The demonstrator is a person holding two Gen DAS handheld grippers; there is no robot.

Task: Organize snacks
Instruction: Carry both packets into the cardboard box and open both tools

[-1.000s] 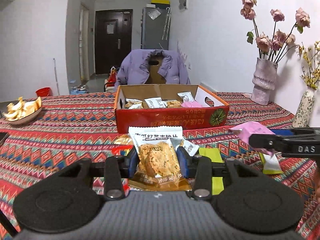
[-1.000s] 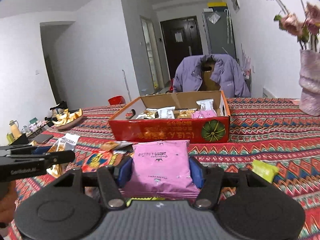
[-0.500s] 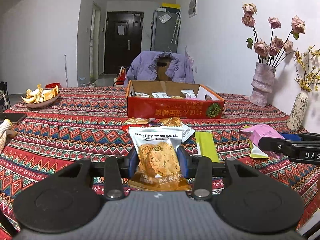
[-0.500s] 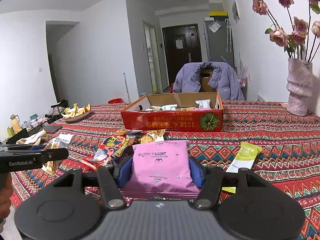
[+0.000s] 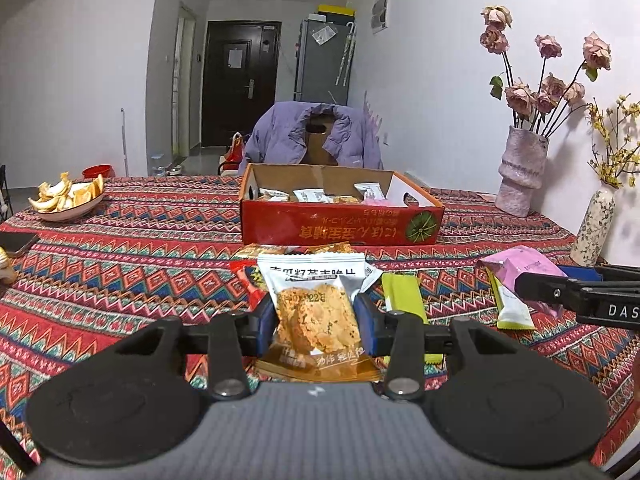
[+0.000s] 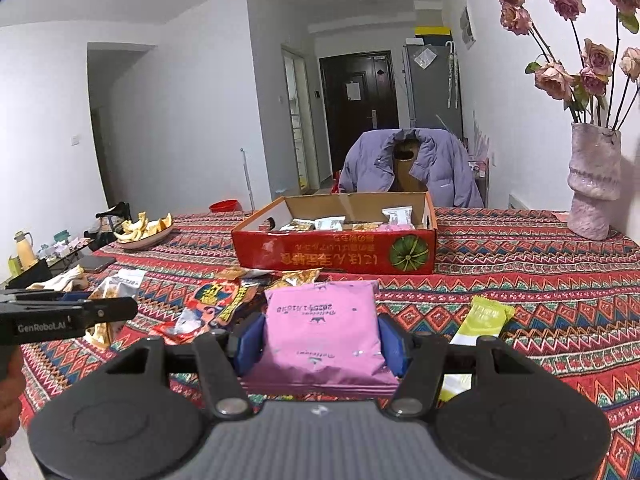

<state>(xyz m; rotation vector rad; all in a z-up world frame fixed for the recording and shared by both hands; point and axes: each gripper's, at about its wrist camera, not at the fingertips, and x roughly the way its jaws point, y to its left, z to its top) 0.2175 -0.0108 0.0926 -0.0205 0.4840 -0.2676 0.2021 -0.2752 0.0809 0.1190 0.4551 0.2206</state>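
A: Biggest first; the table under its striped cloth fills both views; your red cardboard box sits mid-table, open on top, straight ahead of both grippers and well beyond them.

B: What's in the box?

A: Several small snack packs, white and golden ones plus something pink at the right end; print too small to read; box is far from full. At the table's far right edge stands a pink vase of dried roses, with a slimmer flowered vase nearer you; on the far left a bowl holds orange peel.

B: And my grippers?

A: Your right gripper is pinching the pink packet, blue pads pressed on both side edges; packet lies flat between the fingers, pointing at the box, lifted off the cloth. Your left gripper is pinching the cookie pack, clear wrapper with white top and a brown biscuit showing; pads squeeze its waist, pack upright, top toward the box.

B: Loose stuff?

A: Between grippers and box, a small heap: a red wrapper and golden packs just below the box front; a green stick pack lies on the cloth right of the pink packet, apart from it.
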